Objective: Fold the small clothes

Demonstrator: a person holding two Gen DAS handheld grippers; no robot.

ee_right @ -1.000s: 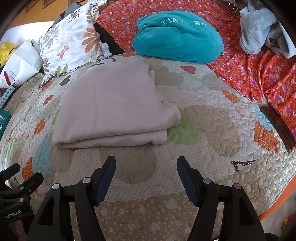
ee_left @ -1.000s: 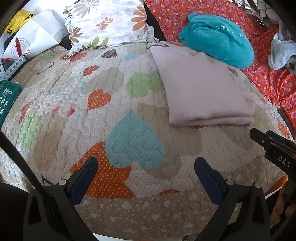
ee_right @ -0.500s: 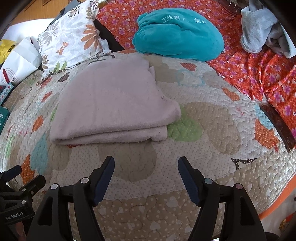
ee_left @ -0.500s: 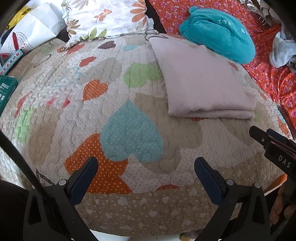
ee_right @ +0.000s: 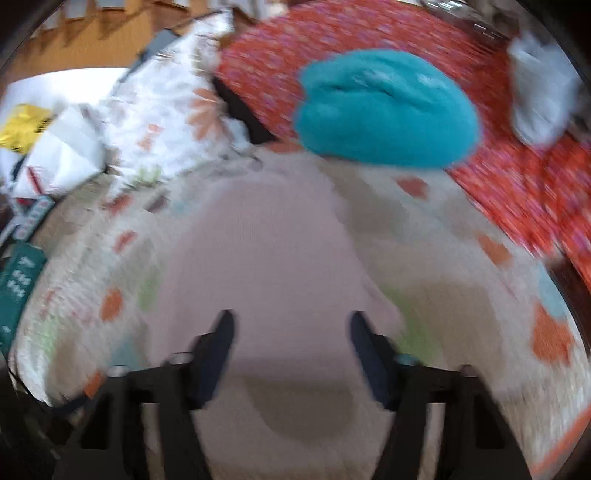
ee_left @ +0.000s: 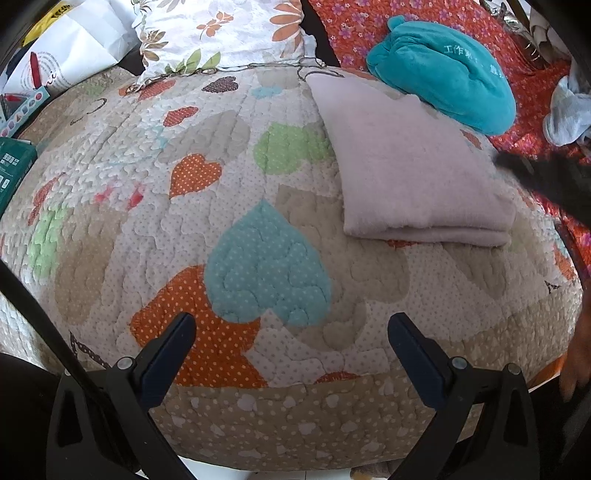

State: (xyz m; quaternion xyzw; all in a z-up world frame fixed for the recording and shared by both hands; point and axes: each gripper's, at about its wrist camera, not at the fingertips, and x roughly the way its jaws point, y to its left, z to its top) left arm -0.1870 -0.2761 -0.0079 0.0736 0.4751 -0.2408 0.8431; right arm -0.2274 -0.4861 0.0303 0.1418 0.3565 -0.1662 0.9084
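**Folded garment on the quilt, with the right gripper closing above it**

The pale pink garment is shown lying folded into a flat, layered rectangle on the heart-patterned quilt, toward its far right part, with the doubled edge turned to the near side. It is set just in front of the teal cushion, whose near edge it appears to touch, and to the right of the floral pillow. The neat stacking of layers suggests that the folding of this piece is largely done.

The left gripper is held over the near edge of the quilt, well apart from the garment, with its jaws wide and nothing between them; it is judged to be parked out of the way.

The right gripper is seen, in a heavily blurred view, over the near part of the garment. Its jaws are closing from a wider spread. Pink cloth fills the gap between them, but whether the pads press on any fabric cannot be told. A further tidying or moving of the stack is the likely purpose.
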